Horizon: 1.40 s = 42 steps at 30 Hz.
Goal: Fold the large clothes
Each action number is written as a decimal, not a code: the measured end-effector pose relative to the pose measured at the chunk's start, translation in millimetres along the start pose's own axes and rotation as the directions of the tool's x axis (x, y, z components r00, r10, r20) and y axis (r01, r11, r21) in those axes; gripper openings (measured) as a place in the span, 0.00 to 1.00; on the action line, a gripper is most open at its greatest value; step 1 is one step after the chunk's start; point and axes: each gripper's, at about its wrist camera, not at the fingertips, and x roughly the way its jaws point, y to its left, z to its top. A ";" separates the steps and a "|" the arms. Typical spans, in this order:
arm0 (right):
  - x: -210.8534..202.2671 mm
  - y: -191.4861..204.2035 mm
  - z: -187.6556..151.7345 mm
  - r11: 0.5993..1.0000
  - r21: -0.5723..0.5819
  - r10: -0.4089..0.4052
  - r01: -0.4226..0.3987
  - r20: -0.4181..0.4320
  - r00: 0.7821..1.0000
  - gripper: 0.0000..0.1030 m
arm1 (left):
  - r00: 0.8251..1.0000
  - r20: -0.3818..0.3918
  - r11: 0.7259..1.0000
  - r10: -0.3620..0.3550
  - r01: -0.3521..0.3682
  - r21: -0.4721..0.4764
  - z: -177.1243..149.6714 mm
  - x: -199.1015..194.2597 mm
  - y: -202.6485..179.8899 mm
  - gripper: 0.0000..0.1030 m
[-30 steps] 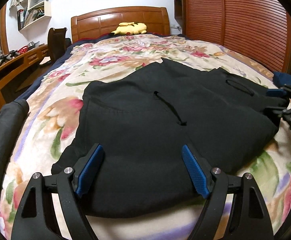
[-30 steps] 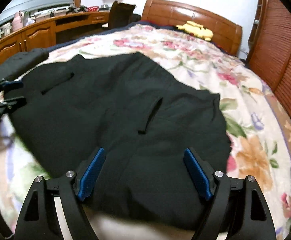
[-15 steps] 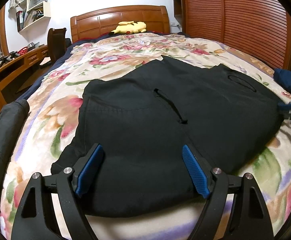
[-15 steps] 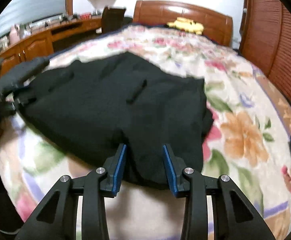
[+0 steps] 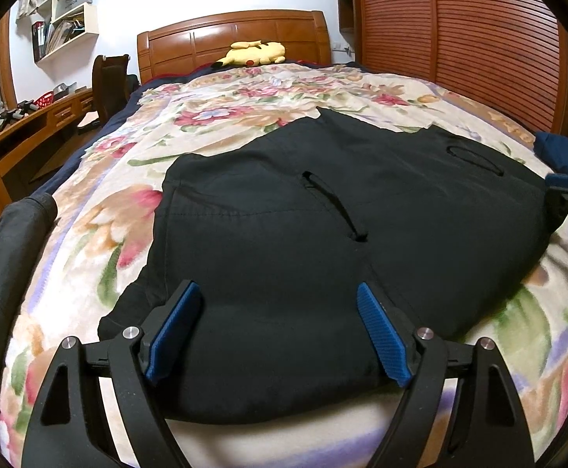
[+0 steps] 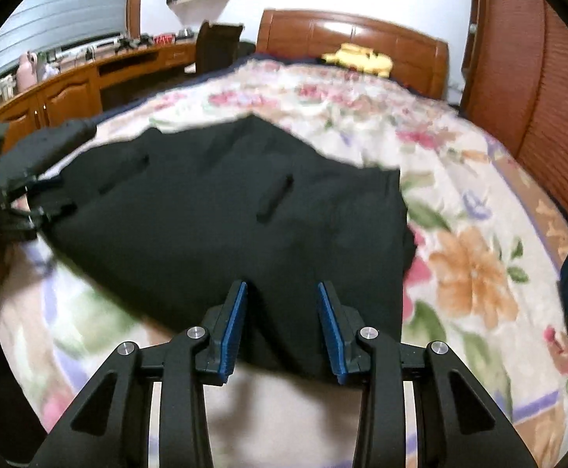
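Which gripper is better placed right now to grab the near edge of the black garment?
Right, probably. The right gripper has its jaws narrowed around the near hem of the black garment, while the left gripper hangs wide open over the cloth.

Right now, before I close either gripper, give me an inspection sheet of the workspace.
Surface: floral blanket covering the bed, soft and uneven.
Job's things: black garment spread flat near the foot of the bed, slit pockets facing up, not yet folded.
Clutter: yellow plush toy by the headboard; dark blue cloth at the bed's right edge; dark garment hanging off the left edge.
Grippers: left gripper with jaws wide over the near hem; right gripper with jaws narrower but apart around the hem, cloth not pinched.
Cables: nothing seen.
Surroundings: wooden headboard, slatted wardrobe, desk, chair, wall shelves.
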 end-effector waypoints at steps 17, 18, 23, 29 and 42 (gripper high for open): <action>87.6 74.7 34.6 0.982 -0.047 0.185 -0.185 -0.012 0.983 0.38 | 0.997 0.066 0.996 -0.031 0.036 -0.078 -2.4 -33.8 26.1 0.81; 91.4 72.9 33.6 0.981 -0.039 0.189 -0.189 -0.017 0.982 0.38 | 0.997 0.068 0.996 -0.029 0.035 -0.087 -4.6 -37.2 30.3 0.81; 101.4 78.4 29.6 0.982 -0.043 0.183 -0.185 -0.039 0.982 0.39 | 0.998 0.062 0.988 0.000 0.010 -0.154 -17.4 -47.2 56.8 0.81; 102.2 89.3 30.1 0.987 -0.074 0.138 -0.139 -0.023 0.990 0.40 | 0.999 0.039 0.963 0.016 -0.005 -0.268 -33.8 -47.4 83.7 0.81; 101.8 94.6 29.9 0.988 -0.095 0.119 -0.121 -0.033 0.992 0.41 | 0.997 0.074 0.973 -0.013 0.030 -0.229 -24.0 -47.8 70.2 0.80</action>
